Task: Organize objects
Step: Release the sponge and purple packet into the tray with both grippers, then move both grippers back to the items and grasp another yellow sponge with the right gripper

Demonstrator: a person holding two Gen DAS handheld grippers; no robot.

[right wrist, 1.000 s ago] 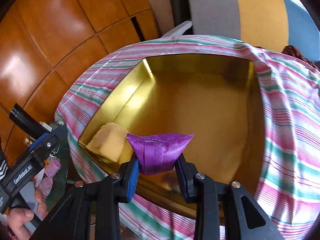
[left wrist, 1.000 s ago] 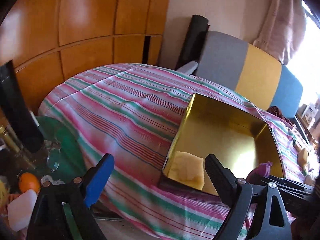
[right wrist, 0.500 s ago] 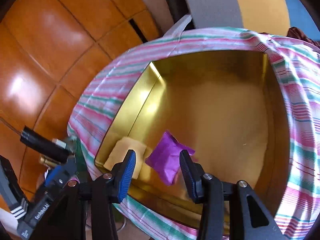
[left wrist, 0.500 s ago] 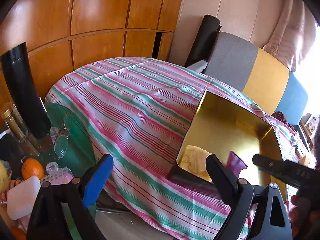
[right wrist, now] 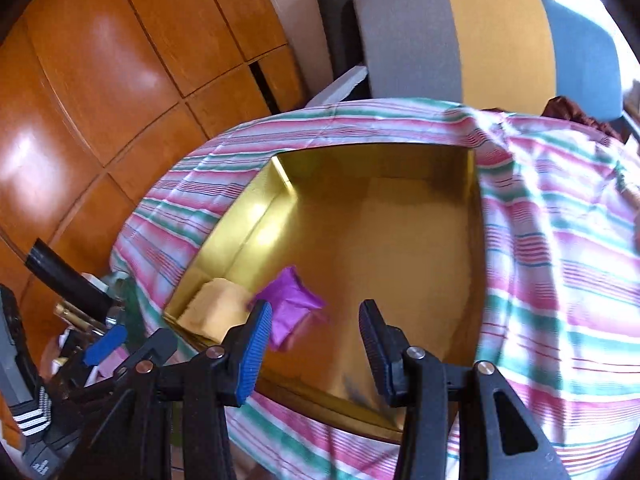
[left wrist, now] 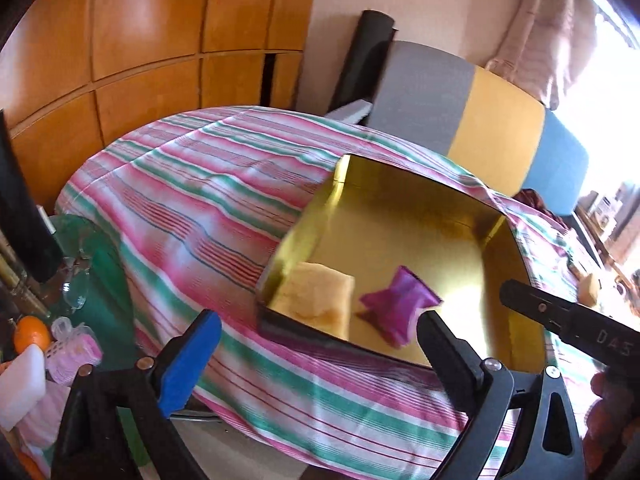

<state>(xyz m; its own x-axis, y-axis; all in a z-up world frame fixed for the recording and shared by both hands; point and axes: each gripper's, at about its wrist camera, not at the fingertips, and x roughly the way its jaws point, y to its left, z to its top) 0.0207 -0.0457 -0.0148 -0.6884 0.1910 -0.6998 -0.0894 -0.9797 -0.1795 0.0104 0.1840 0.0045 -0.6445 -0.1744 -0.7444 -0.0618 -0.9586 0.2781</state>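
1. while i look along my left gripper (left wrist: 316, 338), its jaws stand wide apart with nothing between them; they have just been opening further. the purple pouch (left wrist: 398, 304) lies beyond the tips, nearer the black right-hand finger (left wrist: 444, 344), inside the gold tray (left wrist: 408, 224).
2. just left of the pouch in that view a yellow sponge (left wrist: 316, 300) sits in the tray's near corner, close beside it; i cannot tell whether they touch.
3. the tray rests on a striped cloth (left wrist: 192, 200) in pink, green and white. left of the cloth's edge i see a cluttered green surface with an orange (left wrist: 31, 334) and a pair of glasses (left wrist: 76, 292). behind stand wooden panels (left wrist: 152, 28) and a cushion (left wrist: 480, 120) in grey, yellow and blue. the other gripper's black body pokes in at the right edge.
4. along my right gripper (right wrist: 312, 328), the jaws are partly apart and grip nothing. the purple pouch (right wrist: 290, 306) lies loose on the tray floor, just beyond the blue left-hand finger (right wrist: 254, 354) and clear of both pads.
5. here the yellow sponge (right wrist: 216, 308) sits left of the pouch against the gold tray (right wrist: 400, 240) wall, and the striped cloth (right wrist: 560, 260) wraps round the tray's far and right sides. the wooden panels (right wrist: 120, 60) and the cushion (right wrist: 480, 32) fill the background.
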